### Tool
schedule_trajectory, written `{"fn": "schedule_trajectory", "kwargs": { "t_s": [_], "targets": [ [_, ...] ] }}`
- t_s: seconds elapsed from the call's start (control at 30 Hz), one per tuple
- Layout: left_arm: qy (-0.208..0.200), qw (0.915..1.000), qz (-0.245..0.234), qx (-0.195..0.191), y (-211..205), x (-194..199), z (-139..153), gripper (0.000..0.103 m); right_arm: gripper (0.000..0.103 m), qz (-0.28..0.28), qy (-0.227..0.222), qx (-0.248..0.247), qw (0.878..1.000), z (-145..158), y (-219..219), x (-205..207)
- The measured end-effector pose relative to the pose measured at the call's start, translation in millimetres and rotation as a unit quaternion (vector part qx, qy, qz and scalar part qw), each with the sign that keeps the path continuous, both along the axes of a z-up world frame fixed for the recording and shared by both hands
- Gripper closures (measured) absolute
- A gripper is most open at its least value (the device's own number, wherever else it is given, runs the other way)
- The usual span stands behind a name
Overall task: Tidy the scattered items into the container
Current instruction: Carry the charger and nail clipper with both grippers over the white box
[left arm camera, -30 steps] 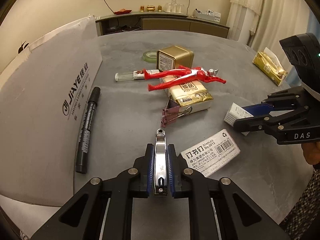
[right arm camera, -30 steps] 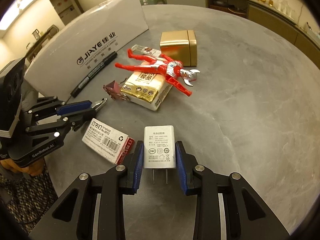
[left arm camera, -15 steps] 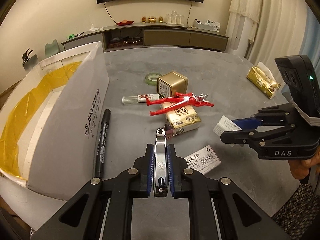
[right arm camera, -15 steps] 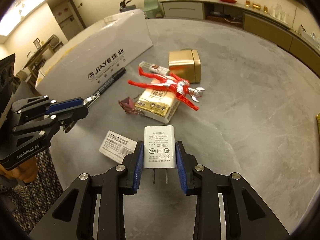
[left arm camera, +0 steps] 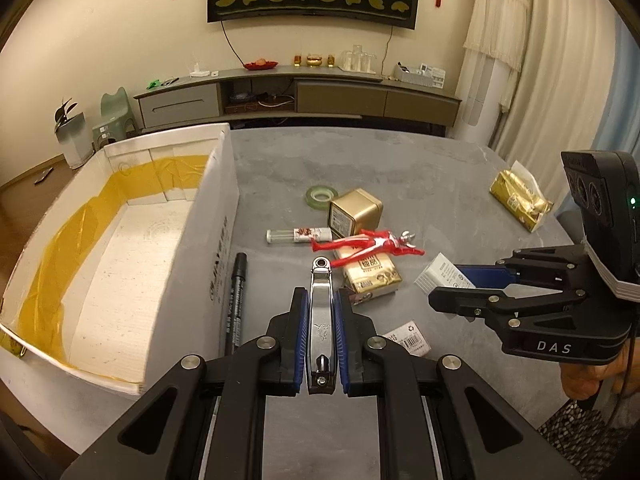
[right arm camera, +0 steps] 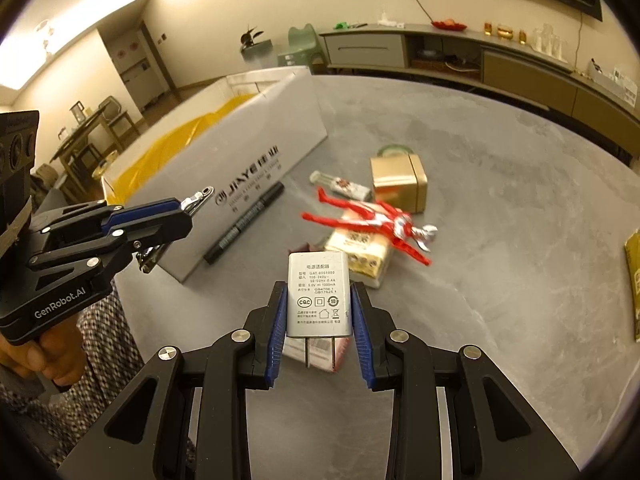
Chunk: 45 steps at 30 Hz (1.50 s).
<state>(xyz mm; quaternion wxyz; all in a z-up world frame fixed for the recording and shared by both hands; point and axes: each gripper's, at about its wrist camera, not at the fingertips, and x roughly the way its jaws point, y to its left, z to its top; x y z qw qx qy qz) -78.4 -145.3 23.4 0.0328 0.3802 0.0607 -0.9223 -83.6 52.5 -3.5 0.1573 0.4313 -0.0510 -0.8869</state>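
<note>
Clamping a nail clipper [left arm camera: 321, 332] lengthwise along its fingers, the left gripper [left arm camera: 321, 344] hangs above the table with the open white box [left arm camera: 218, 216] just to its left. The right gripper [right arm camera: 320, 320], gripping a white charger [right arm camera: 319, 294], sits farther from the box, so the left is likely to drop first.

Warm, yellowish indoor light, moderately dim. Ceiling panel [right arm camera: 60, 28] blown out at upper left of right wrist view. Soft shadows on the worktop [right arm camera: 500, 240]. Strong fisheye bending and dark vignette at all edges. Red toy figure [right arm camera: 372, 224] slightly blurred; left wrist view sharp.
</note>
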Motion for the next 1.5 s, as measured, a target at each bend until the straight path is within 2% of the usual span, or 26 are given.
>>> {"fn": "schedule_trajectory", "kwargs": {
  "t_s": [0.47,0.97,1.5],
  "targets": [
    [0.044,0.9977,0.037,0.037,-56.2,20.3,28.9,0.089,0.071,-0.001,0.026,0.013,1.0,34.1,-46.2,-8.1],
    [0.068,0.9917,0.076,0.078,-123.2,36.7,36.1,0.089,0.071,0.004,0.027,0.006,1.0,60.4,-91.0,-28.3],
    [0.072,0.989,0.101,0.081,-191.4,49.2,38.8,0.089,0.071,0.054,0.043,0.029,0.997,93.6,-165.2,-61.5]
  ]
}}
